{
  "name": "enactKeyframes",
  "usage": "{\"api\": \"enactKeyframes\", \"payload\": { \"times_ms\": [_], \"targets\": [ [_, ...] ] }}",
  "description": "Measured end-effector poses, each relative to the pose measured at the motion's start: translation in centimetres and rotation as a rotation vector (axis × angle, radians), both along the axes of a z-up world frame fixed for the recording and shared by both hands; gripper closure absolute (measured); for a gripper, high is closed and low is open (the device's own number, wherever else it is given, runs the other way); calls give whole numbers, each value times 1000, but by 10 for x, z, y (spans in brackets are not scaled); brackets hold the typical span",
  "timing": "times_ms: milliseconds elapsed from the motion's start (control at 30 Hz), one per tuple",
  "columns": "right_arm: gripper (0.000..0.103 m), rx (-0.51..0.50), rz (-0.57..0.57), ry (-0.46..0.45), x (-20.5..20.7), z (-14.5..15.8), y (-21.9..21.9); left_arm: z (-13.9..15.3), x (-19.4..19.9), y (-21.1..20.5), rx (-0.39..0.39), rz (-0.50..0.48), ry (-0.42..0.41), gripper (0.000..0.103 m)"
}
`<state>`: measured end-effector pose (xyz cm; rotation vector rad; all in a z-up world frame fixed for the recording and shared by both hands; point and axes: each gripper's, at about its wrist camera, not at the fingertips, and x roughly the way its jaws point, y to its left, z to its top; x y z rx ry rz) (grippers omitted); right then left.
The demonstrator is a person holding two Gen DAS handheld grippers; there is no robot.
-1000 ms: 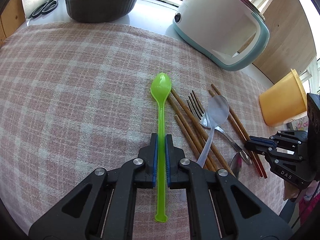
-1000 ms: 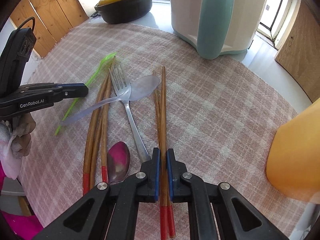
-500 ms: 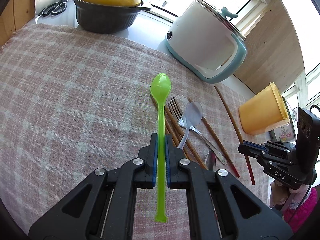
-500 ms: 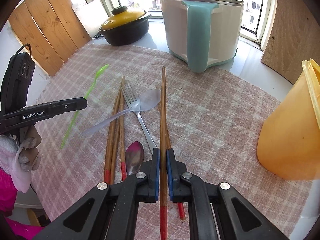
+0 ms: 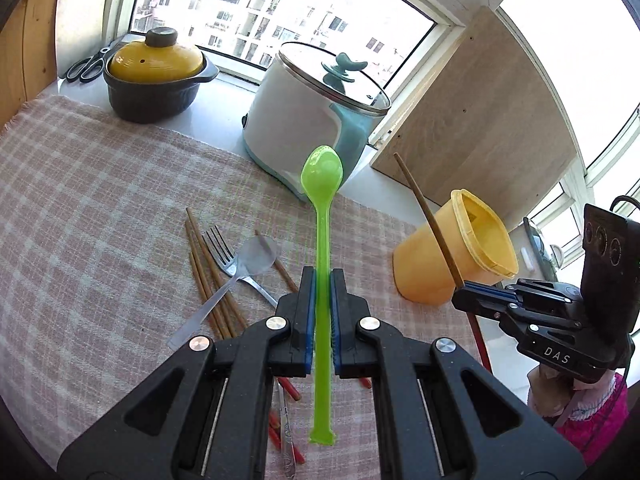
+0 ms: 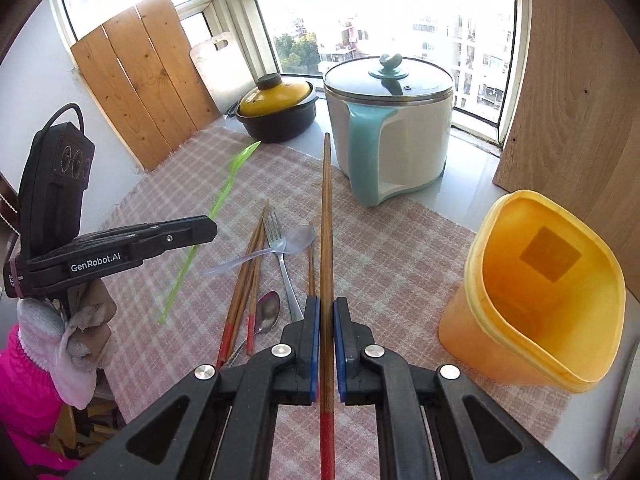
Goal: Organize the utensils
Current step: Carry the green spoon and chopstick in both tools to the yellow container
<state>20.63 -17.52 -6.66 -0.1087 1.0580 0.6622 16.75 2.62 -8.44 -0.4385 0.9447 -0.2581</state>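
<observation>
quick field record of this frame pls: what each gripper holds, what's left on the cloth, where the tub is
left gripper: shut on green spoon, lifted off the cloth
right gripper: shut on one chopstick, lifted
left on cloth: fork, clear spoon, metal spoon, three chopsticks
yellow tub: open, upright, right of the utensils

The open mouth of the yellow plastic container [image 6: 536, 296] is tilted and nothing covers it, so the way in from above is free. Behind the container stands a wooden board [image 6: 580, 120], and to its left the white and teal electric cooker [image 6: 390, 136]. Left of the container, on the checked pink cloth [image 6: 400, 248], loose utensils lie in a heap.
</observation>
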Motion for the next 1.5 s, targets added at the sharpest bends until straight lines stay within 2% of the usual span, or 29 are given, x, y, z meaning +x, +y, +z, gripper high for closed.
{"api": "enactKeyframes", "payload": {
  "times_ms": [333, 567, 933, 1067, 1233, 1500],
  "targets": [
    [99, 10, 14, -79, 23, 40, -51, 46, 25, -74, -15, 0, -85, 99],
    [99, 2, -21, -117, 50, 47, -79, 61, 52, -112, -32, 3, -121, 99],
    [99, 4, -92, -129, 92, 34, -111, 53, 93, -154, -62, 30, -117, 99],
    [99, 16, -98, -131, 102, 26, -115, 53, 102, -170, -41, 29, -142, 99],
    [99, 23, -94, -129, 108, 14, -118, 40, 112, -179, -46, 46, -130, 99],
    [99, 57, -129, -117, 112, -1, -129, 31, 110, -190, -6, 73, -163, 99]
  ]
}}
